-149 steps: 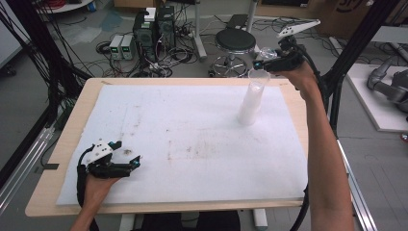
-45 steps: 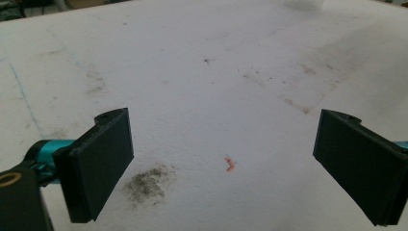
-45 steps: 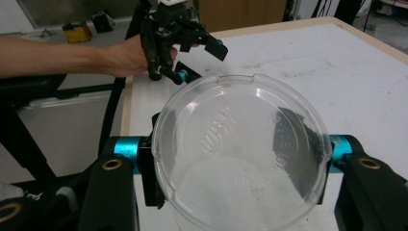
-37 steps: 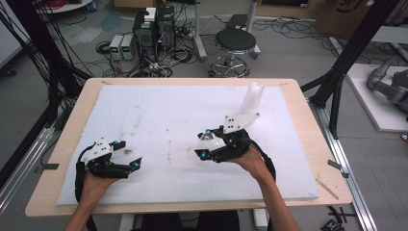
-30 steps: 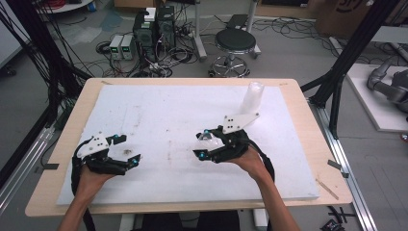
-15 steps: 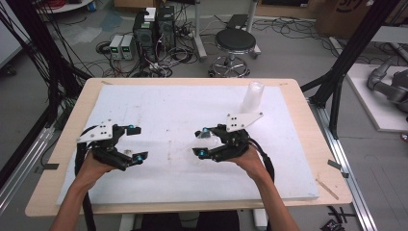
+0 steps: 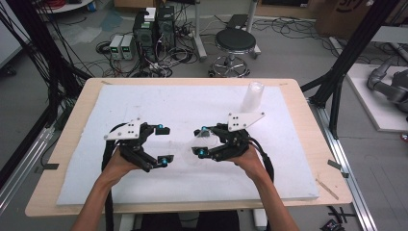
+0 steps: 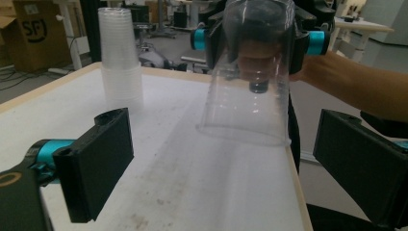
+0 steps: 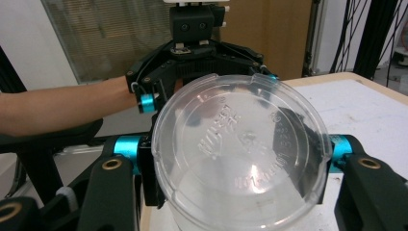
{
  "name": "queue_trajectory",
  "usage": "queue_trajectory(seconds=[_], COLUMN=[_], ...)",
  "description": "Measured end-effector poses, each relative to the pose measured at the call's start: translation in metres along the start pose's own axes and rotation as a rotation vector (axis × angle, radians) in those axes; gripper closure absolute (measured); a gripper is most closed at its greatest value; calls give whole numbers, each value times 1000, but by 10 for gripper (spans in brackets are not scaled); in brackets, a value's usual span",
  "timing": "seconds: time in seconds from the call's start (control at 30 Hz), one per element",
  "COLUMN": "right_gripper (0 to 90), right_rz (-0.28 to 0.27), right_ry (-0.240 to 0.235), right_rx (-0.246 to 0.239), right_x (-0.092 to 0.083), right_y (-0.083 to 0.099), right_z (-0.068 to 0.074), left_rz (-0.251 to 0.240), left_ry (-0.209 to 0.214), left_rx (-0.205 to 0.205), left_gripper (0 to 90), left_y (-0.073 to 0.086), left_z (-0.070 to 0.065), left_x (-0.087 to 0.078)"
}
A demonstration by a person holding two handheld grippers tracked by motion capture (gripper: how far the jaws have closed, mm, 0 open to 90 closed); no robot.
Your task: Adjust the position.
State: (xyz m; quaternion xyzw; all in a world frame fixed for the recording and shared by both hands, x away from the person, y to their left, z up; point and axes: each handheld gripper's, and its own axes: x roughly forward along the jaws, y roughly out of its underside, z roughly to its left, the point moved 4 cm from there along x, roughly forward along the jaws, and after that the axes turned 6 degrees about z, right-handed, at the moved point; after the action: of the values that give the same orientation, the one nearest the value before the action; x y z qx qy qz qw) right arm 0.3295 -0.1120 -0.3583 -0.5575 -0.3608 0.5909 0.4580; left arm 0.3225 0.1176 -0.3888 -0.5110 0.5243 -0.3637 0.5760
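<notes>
Clear plastic cup [image 8: 250, 72], ribbed lower wall, raised lettering on its round base [image 9: 240, 149]. One cup held; it lies on its side above the white mat [image 7: 144, 103], mouth toward the left gripper [image 7: 150, 144]. Right gripper [image 7: 201, 142] clamps it, jaws pressed on both sides near the base. Left gripper jaws stand wide apart with nothing between them, just short of the cup's rim. One stack of cups [image 7: 252, 96] stands upright at the mat's far right. Two grippers, two hands.
</notes>
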Motion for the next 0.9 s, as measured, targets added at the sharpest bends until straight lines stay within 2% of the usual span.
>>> queue_trajectory(seconds=[0.17, 0.33, 0.53, 0.7, 0.9], right_gripper=[417, 418, 418, 417, 417], right_rz=[-19, -29, -40, -71, -102], right_ry=[-9, -15, -29, -42, -53], right_rx=[-4, -5, 3, 10, 21], right_x=[0, 0, 1, 0, -1], right_y=[-1, -1, -1, -1, -2], right_z=[1, 1, 1, 1, 0], left_rz=[-23, -25, -49, -40, -41], left_ry=[29, 45, 43, 54, 57], left_rx=[7, 21, 17, 17, 17], left_gripper=[67, 67, 67, 67, 67], left_y=[-5, -8, -9, -7, -8], left_z=[-3, -8, -11, -13, -15], left_x=[17, 31, 46, 56, 60])
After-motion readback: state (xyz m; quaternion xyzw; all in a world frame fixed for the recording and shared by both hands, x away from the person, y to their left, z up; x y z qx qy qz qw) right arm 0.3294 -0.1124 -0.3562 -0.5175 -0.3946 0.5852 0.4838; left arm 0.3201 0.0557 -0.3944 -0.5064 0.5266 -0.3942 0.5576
